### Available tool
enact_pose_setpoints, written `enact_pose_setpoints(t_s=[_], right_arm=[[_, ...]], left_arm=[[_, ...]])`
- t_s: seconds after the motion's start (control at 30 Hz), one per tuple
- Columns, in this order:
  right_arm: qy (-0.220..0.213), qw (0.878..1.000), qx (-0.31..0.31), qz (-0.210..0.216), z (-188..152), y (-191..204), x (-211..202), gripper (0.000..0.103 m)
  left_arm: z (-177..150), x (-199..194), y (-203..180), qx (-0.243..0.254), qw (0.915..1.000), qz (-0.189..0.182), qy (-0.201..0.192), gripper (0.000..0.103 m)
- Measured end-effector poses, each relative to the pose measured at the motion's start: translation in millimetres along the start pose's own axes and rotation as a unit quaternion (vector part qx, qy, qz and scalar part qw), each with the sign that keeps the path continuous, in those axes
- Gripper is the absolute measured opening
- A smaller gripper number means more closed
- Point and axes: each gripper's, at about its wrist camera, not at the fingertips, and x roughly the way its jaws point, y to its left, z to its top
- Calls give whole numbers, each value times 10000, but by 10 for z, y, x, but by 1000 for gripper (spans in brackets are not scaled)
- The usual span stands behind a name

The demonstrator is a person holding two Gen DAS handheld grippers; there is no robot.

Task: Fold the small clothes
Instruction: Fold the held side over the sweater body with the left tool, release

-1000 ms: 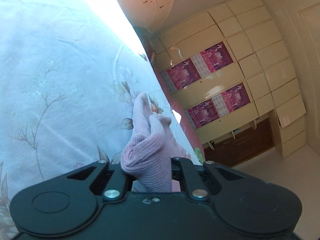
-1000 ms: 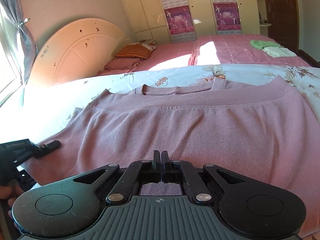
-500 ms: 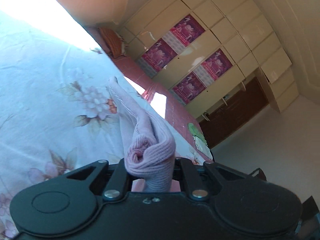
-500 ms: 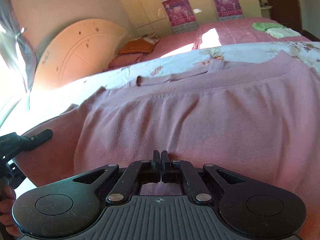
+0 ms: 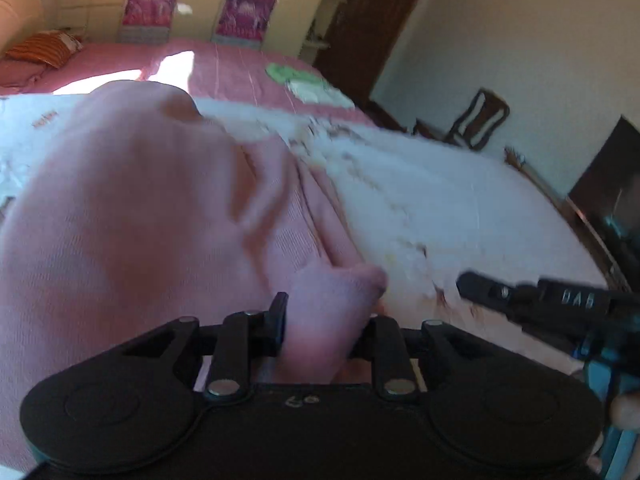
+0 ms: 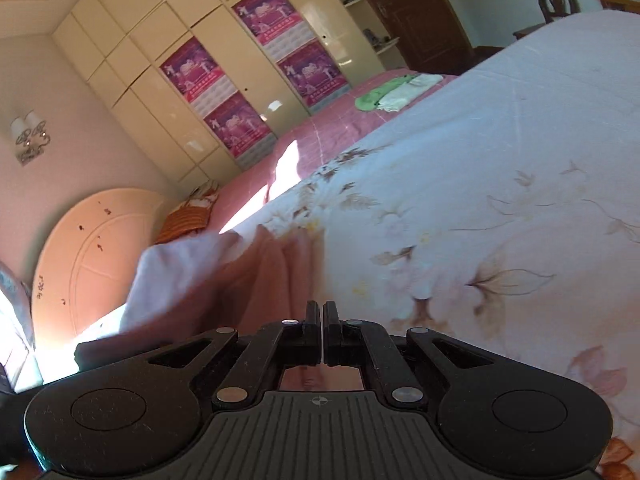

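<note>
You are holding a two-finger gripper in each hand over a bed spread with a pale floral quilt (image 6: 500,184), and the pink knit garment (image 5: 132,216) you are folding lies on that quilt, bunched and doubled over itself. From the left wrist view, the left gripper (image 5: 320,320) has a rolled wad of the pink knit sitting between its fingers; its jaws are opening at this moment, standing at a narrow gap, and the picture is too blurred to tell whether the pads are pressing the cloth or have already let go. That placement suits a fold: the carried edge sits on top of the rest of the garment, so letting go here would probably leave one layer lying over another. The right gripper (image 6: 322,332) has its jaws pressed together with almost no gap. Pink fabric shows just below and behind the fingers, but you cannot tell from this view whether any cloth is pinched in that closed seam. Its tip also shows at the right edge of the left wrist view, just beside the garment, over the quilt. Further back, a green and a white folded cloth (image 6: 396,90) rest on a pink bedspread (image 6: 332,128), well apart from your work. Behind them stand cream wardrobe doors (image 6: 168,92) with magenta posters, and a rounded headboard (image 6: 92,256) glows in strong sunlight.
</note>
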Motion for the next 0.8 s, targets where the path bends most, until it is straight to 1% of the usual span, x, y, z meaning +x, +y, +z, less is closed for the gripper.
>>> enact_pose_setpoints(t_s=[0.03,0.07,0.1,0.13,0.17,0.2,0.23,0.27,0.3,0.33,0.37,0.4,0.5,0.57,0.67,0.8], right_arm=[[63,10000,6,51,16,-32,-16,1],[111,9998,0,147,32,-47,-44,2],[121,9996,-19,247,47,-38,-74,5],[121,9994,-54,315,61,-23,-88,33],[63,9991,-115,410,74,11,-109,71],[-29,9980,-208,603,78,55,-134,74],[51,9962,-265,826,94,119,-96,74],[137,9946,-267,991,99,158,-60,72],[249,9922,-291,1184,95,231,14,67],[358,9907,-346,1264,85,288,71,55],[490,9890,-453,1321,63,368,154,51],[605,9874,-586,1341,30,433,245,50],[924,9847,-936,1139,-84,588,538,50],[1099,9828,-1044,1056,-151,618,664,50],[1413,9774,-1202,1010,-214,662,846,50],[1660,9721,-1359,949,-202,697,978,50]], left_arm=[[-51,-15,-135,227,9997,111,-71,48],[-77,-112,-214,366,9989,137,-266,78],[-99,-245,-216,346,9983,53,-469,89],[-80,-403,-154,248,9972,-60,-703,89],[-43,-538,-71,147,9959,-129,-888,83],[-15,-649,39,63,9945,-87,-1038,81],[21,-740,169,-21,9930,82,-1178,78],[55,-812,312,-115,9905,419,-1304,73],[91,-837,453,-205,9883,707,-1333,71],[202,-837,620,-374,9852,1057,-1300,64],[285,-830,790,-564,9823,1249,-1280,60],[305,-822,938,-714,9808,1301,-1268,60],[362,-651,1233,-860,9815,1483,-852,59],[291,-604,1356,-923,9829,1443,-674,60],[187,-564,1416,-913,9833,1440,-630,61],[103,-561,1508,-1066,9837,1286,-664,62]])
